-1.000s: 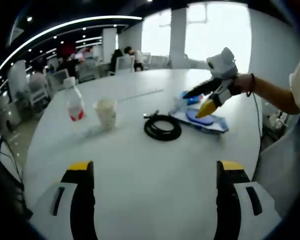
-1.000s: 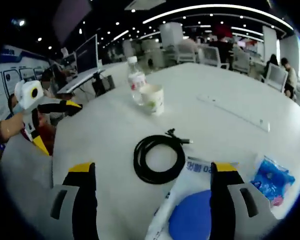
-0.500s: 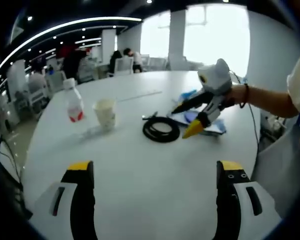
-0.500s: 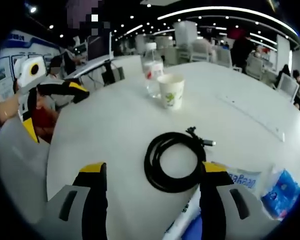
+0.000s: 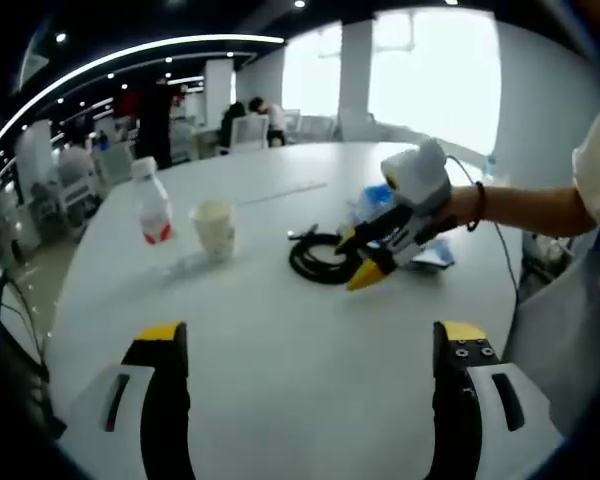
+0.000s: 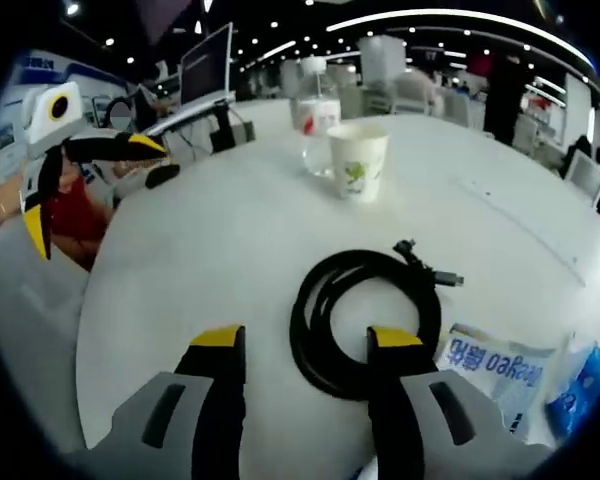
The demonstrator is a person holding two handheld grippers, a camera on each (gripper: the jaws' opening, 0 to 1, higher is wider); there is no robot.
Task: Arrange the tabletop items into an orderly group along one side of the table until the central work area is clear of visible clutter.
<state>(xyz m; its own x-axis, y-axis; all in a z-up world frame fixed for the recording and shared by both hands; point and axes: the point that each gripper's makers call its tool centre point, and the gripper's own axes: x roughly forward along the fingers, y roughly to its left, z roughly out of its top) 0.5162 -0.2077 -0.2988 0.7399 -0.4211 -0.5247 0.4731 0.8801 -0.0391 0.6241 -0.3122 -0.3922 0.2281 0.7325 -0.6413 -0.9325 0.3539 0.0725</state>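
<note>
1. Jaws of the right gripper stand partly spread and empty, straddling the near arc of the coiled black cable at twelve o'clock.
2. Cable's plug end points to two o'clock; a blue-printed packet lies just beside it.
3. Left gripper, wide open, hangs well back.
4. Paper cup, contents hidden, stands beside the bottle.

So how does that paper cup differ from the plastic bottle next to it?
The paper cup is short, opaque and open at the top, with a small green print; the plastic bottle is taller, see-through and capped, with a red label. In the right gripper view the cup stands nearer the coiled black cable, the bottle just behind it. Both stand upright on the white table.
</note>
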